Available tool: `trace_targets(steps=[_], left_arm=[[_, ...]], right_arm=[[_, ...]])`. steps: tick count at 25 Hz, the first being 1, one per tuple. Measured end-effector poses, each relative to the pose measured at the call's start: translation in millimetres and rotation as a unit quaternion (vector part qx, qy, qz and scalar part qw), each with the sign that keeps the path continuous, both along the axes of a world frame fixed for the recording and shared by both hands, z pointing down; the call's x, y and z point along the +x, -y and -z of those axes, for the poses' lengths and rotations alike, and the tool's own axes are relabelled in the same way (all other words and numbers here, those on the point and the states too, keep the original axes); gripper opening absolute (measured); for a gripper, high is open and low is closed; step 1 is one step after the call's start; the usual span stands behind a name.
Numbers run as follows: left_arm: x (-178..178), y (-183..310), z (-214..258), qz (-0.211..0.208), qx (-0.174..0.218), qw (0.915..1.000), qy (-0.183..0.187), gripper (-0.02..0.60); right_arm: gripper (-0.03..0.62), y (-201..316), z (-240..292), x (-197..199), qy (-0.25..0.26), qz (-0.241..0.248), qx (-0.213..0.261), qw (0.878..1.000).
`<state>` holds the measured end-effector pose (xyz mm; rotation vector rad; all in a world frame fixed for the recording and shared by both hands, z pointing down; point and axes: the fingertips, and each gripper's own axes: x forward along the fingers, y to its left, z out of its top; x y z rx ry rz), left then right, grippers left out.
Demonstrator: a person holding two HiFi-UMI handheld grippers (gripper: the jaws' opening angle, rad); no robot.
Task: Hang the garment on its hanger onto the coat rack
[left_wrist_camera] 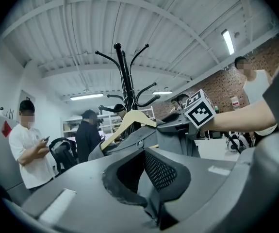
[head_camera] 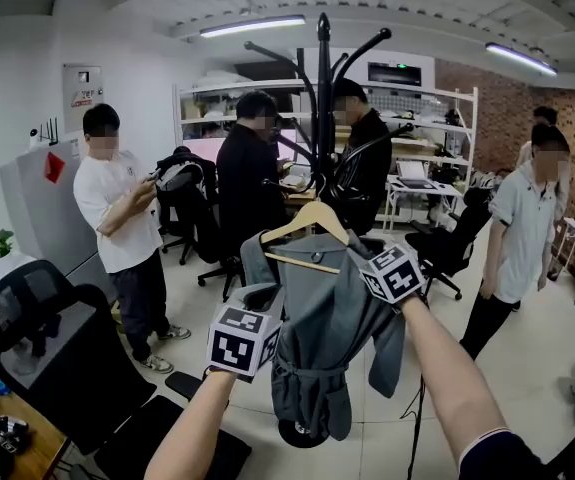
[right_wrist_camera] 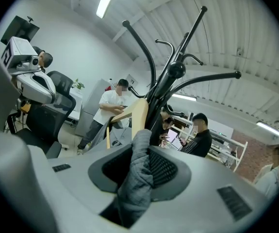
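A grey garment (head_camera: 317, 338) hangs on a wooden hanger (head_camera: 312, 220) right against the black coat rack (head_camera: 323, 98). The hanger's hook sits by the rack's lower arms; whether it rests on one I cannot tell. My right gripper (head_camera: 364, 258) is shut on the garment's right shoulder, and grey cloth (right_wrist_camera: 137, 178) fills its jaws in the right gripper view (right_wrist_camera: 139, 166). My left gripper (head_camera: 259, 304) holds up the garment's left shoulder fabric, jaws nearly together (left_wrist_camera: 141, 178). The hanger (left_wrist_camera: 129, 120) and the rack (left_wrist_camera: 124, 72) stand just beyond it.
Several people stand around the rack, the nearest a person in a white shirt (head_camera: 117, 228) at left and another (head_camera: 522, 238) at right. A black office chair (head_camera: 42, 338) and a desk edge (head_camera: 17, 438) are at lower left. The rack's base (head_camera: 302, 433) is on the floor below the garment.
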<state>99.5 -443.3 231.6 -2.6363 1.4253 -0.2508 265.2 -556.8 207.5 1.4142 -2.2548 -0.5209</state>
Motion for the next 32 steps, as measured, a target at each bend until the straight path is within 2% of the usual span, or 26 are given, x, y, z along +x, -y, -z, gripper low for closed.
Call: trace_targets(steps=[9, 13, 19, 24, 32], left_arm=[[7.9, 3.7, -22.1, -0.005, -0.020, 0.9998, -0.001, 0.003], [8.7, 1.8, -32.8, -0.006, -0.031, 0.9995, 0.000, 0.003], [3.7, 0.5, -40.4, -0.002, -0.038, 0.9993, 0.003, 0.003], [0.5, -1.5, -44.6, 0.001, -0.041, 0.9991, 0.003, 0.003], [1.3, -7.2, -56.2, -0.002, -0.052, 0.9986, 0.003, 0.003]], right_arm=[[0.121, 1.6, -19.3, 0.7, 0.003, 0.014, -0.011, 1.000], [0.126, 1.1, -35.0, 1.2, -0.012, 0.018, -0.024, 0.999], [0.129, 3.7, -38.0, 2.2, -0.001, 0.009, -0.015, 1.000], [0.187, 2.7, -32.3, 5.1, 0.034, -0.001, 0.000, 0.999], [0.187, -20.5, -16.6, 2.3, 0.049, 0.005, 0.023, 0.999]])
